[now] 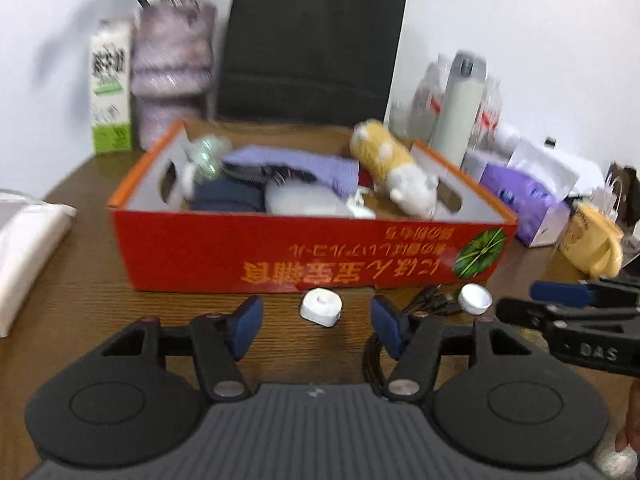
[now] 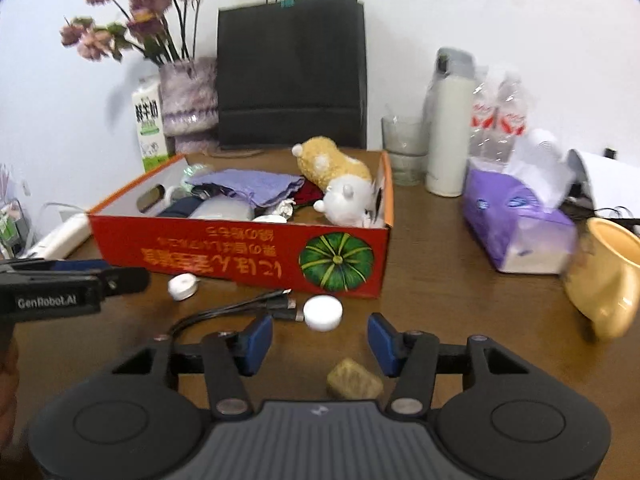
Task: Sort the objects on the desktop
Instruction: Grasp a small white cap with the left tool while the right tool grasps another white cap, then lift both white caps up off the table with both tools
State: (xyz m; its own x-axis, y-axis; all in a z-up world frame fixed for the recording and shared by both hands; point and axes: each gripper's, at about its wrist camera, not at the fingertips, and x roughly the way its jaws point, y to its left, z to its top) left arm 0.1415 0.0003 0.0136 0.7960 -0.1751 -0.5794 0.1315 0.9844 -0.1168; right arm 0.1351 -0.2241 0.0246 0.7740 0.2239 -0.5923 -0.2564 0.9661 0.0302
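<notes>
An orange-red cardboard box (image 1: 256,256) (image 2: 240,254) holds a yellow-and-white plush toy (image 1: 394,168) (image 2: 340,184), a purple cloth (image 2: 248,184) and other small items. On the wooden table in front of it lie a small white case (image 1: 320,307) (image 2: 183,286), a round white cap (image 1: 475,298) (image 2: 323,312) and a black cable (image 2: 240,310). My left gripper (image 1: 316,330) is open just short of the white case, nothing between its pads. My right gripper (image 2: 320,338) is open just behind the white cap. A small tan block (image 2: 354,384) lies under it.
A yellow mug (image 2: 604,276) lies tipped at the right, beside a purple tissue pack (image 2: 516,228). Behind the box stand a black paper bag (image 2: 292,72), a vase of flowers (image 2: 188,96), a milk carton (image 1: 110,88), a glass (image 2: 404,148) and a white flask (image 2: 448,120).
</notes>
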